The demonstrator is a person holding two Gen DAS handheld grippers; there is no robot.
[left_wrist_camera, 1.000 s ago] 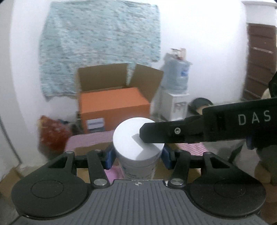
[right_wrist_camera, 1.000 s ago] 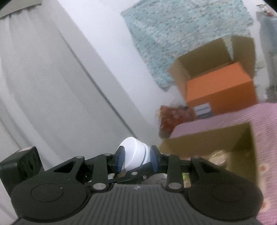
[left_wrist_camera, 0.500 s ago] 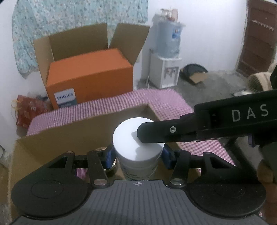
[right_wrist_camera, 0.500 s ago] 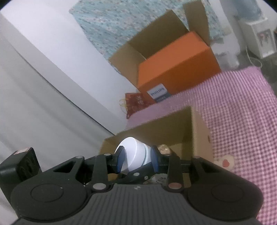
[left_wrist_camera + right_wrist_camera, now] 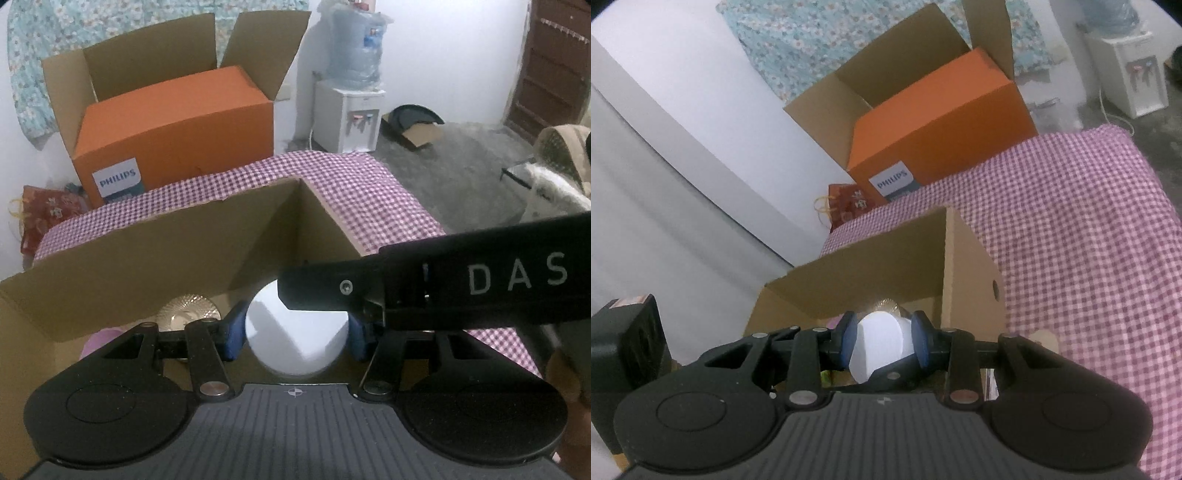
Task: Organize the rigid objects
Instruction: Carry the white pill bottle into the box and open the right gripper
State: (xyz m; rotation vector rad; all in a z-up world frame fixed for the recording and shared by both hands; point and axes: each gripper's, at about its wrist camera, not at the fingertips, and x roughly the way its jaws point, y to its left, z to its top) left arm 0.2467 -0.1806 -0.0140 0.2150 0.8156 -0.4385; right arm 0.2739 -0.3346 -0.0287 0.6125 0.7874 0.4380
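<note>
A white jar (image 5: 295,343) with a white lid hangs low inside the open cardboard box (image 5: 147,258). My left gripper (image 5: 295,332) has its blue pads (image 5: 232,332) against the jar's two sides, and its jaws are opening. My right gripper (image 5: 883,339) is shut on the same jar (image 5: 875,339) from the right. One of its black fingers (image 5: 317,291) reaches across the lid in the left wrist view. The jar's lower body is hidden.
The box (image 5: 871,273) stands on a pink checked cloth (image 5: 1071,221). A gold disc (image 5: 188,308) and a pink thing (image 5: 99,339) lie inside it. Behind are an orange Philips carton (image 5: 173,133), a red bag (image 5: 48,218) and a water dispenser (image 5: 347,114).
Both grippers have come down and forward with the jar, from above the cardboard box to inside it. Both views have tilted downward.
</note>
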